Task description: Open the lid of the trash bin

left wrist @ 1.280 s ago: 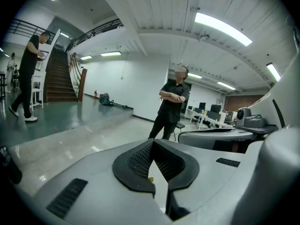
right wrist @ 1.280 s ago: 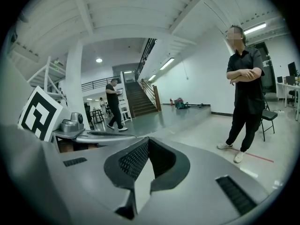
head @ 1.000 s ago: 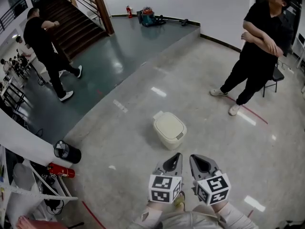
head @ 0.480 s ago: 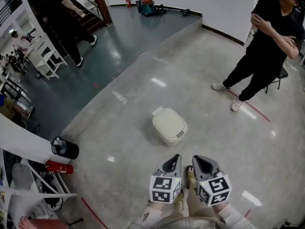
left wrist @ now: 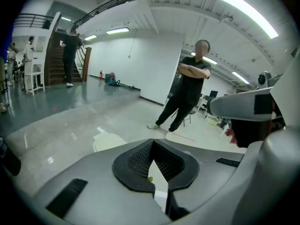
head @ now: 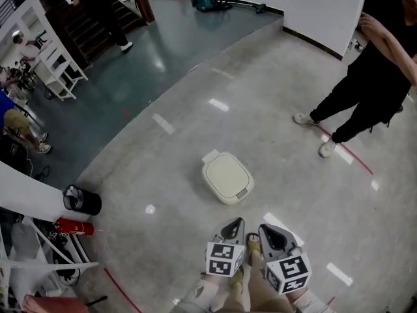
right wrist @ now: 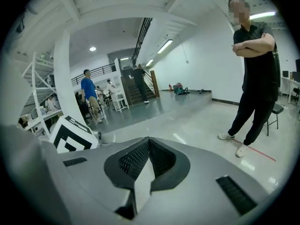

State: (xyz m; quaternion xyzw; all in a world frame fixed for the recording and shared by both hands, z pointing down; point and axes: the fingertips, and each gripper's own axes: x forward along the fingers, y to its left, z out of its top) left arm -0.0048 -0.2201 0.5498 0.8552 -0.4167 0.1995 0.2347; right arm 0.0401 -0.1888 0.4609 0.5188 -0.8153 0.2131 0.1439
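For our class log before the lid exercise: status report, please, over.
Left tongs shut, empty; right tongs shut, empty. Trash bin ahead, closed, untouched. Bystander off to the right, not in path.

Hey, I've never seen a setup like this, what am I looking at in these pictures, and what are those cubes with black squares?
A person wears a head camera looking down at the floor and holds two handheld tools: the left gripper and the right gripper. The patterned cubes are part of them. The other two pictures come from cameras riding on each gripper. Their fingers are shut and hold nothing. Ahead on the floor stands a cream trash bin, lid closed. A bystander stands to the right.
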